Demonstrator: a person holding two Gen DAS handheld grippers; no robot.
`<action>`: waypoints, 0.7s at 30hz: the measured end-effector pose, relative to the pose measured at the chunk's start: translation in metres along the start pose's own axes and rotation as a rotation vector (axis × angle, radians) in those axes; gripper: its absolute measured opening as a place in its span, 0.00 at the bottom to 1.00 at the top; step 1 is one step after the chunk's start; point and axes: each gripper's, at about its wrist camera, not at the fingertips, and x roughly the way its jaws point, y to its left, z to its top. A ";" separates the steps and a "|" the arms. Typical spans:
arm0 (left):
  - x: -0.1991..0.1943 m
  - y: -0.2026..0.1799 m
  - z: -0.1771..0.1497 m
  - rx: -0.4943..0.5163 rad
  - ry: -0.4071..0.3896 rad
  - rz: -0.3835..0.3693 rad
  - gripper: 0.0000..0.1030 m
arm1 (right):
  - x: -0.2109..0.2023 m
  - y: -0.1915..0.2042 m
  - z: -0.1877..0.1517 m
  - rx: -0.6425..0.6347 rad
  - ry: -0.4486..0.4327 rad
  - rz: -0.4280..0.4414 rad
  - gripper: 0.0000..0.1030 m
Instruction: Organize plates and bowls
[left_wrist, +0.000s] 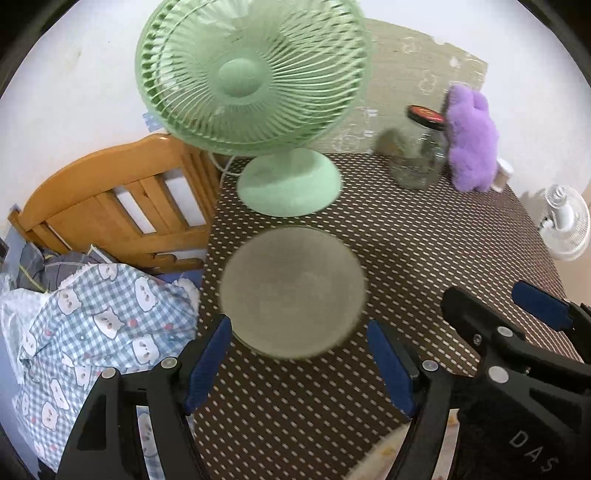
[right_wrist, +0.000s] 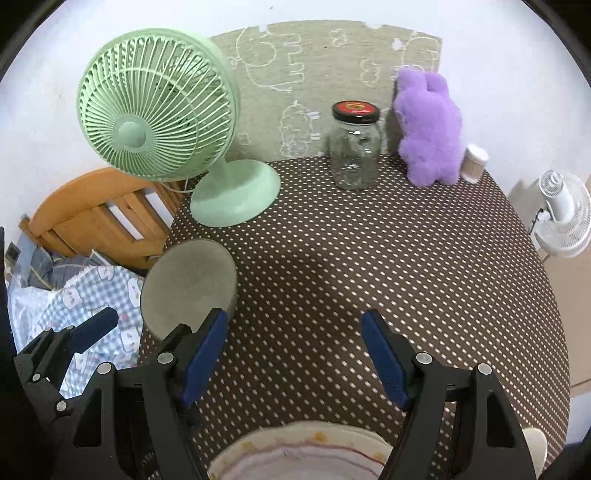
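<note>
Both grippers are hanging empty, fingers wide: left gripper (left_wrist: 299, 363) is lining up on the grey bowl (left_wrist: 291, 291) near the table (left_wrist: 424, 258) edge, probably the next pick; right gripper (right_wrist: 295, 356) is hovering over the patterned plate (right_wrist: 299, 456) nearest us. Green fan (right_wrist: 159, 107), jar (right_wrist: 354, 147), purple plush (right_wrist: 428, 129) are sitting back by the wall, clear of the work.

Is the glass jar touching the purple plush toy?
Apart. In the right wrist view a strip of wall and dotted tablecloth shows between the glass jar and the purple plush toy.
</note>
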 end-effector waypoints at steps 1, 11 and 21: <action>0.005 0.005 0.002 -0.008 0.004 0.017 0.74 | 0.005 0.003 0.002 -0.003 0.001 -0.003 0.75; 0.051 0.043 0.005 -0.101 0.039 0.036 0.69 | 0.056 0.030 0.021 -0.016 0.025 -0.002 0.67; 0.089 0.061 0.007 -0.130 0.087 0.011 0.45 | 0.098 0.046 0.025 -0.038 0.078 -0.014 0.52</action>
